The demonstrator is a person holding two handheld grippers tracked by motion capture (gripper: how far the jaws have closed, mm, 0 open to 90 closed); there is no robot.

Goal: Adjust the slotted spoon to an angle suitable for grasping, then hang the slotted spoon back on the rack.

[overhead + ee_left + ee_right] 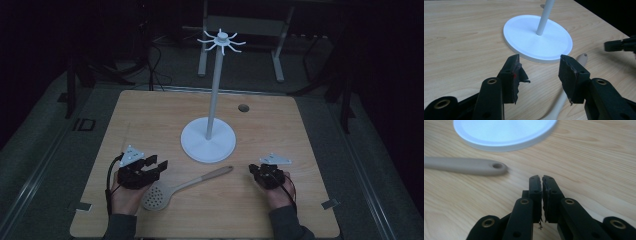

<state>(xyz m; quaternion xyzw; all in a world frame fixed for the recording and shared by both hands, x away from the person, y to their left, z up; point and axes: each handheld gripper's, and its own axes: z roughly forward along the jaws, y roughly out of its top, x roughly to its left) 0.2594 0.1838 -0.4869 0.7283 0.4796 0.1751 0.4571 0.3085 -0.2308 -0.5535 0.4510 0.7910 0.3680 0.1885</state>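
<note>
A beige slotted spoon (185, 186) lies on the wooden table (150, 115), its perforated bowl toward the front left and its handle (466, 166) pointing toward the right. A white stand (208, 140) with a round base (537, 37), a tall pole and hooks at the top rises behind it. My left gripper (156, 164) is open just left of the spoon's bowl, its jaws over the handle (560, 105) in the left gripper view. My right gripper (251, 169) is shut and empty, a short way right of the handle's end; its fingertips (535, 182) press together.
A small dark hole (243, 107) sits in the table behind the stand. Grey tabs (83, 206) mark the front corners. Bare wood lies left and right of the stand's base. Dark floor and a metal frame (240, 25) lie beyond the table.
</note>
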